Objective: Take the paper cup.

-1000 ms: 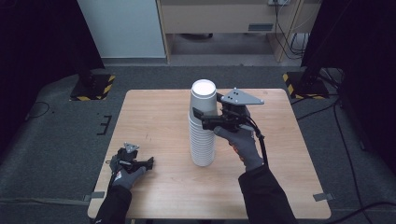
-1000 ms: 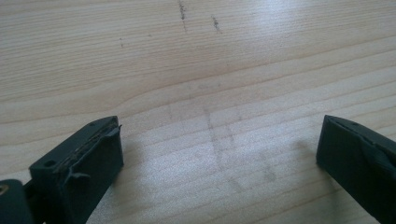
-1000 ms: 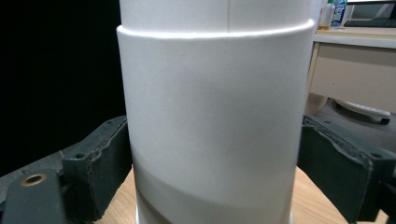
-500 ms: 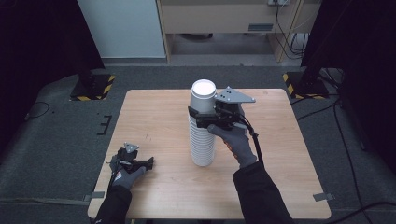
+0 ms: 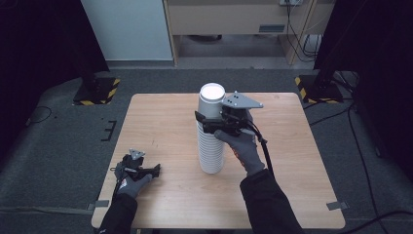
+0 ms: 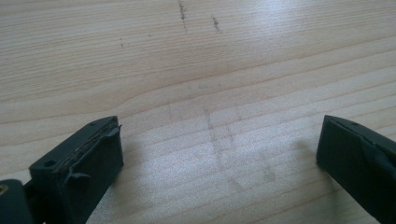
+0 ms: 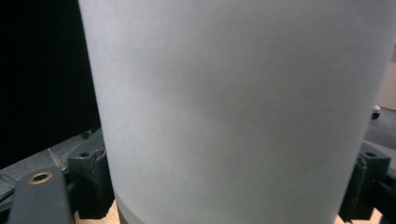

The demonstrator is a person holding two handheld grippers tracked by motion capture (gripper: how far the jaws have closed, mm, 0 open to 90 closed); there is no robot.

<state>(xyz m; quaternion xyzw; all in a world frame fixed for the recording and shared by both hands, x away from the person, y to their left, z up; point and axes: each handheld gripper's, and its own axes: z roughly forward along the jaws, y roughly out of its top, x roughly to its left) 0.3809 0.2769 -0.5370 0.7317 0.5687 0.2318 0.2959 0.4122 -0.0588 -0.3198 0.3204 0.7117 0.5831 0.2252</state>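
A tall stack of white paper cups stands at the middle of the wooden table. Its top cup sticks well up out of the stack. My right gripper reaches in from the right at the height of that cup. Its jaws stand wide, one on each side of the cup wall, and it is open. I cannot tell whether the pads touch the cup. My left gripper rests low over the table's front left, open, with bare wood between its jaws.
Two faint dark scratches mark the wood ahead of the left gripper. The right gripper's cable trails along the forearm. Beyond the table's far edge stand a cabinet and black-and-yellow stand bases.
My right gripper has moved left from beside the stack, so its jaws now straddle the top cup. The left gripper has stayed put.
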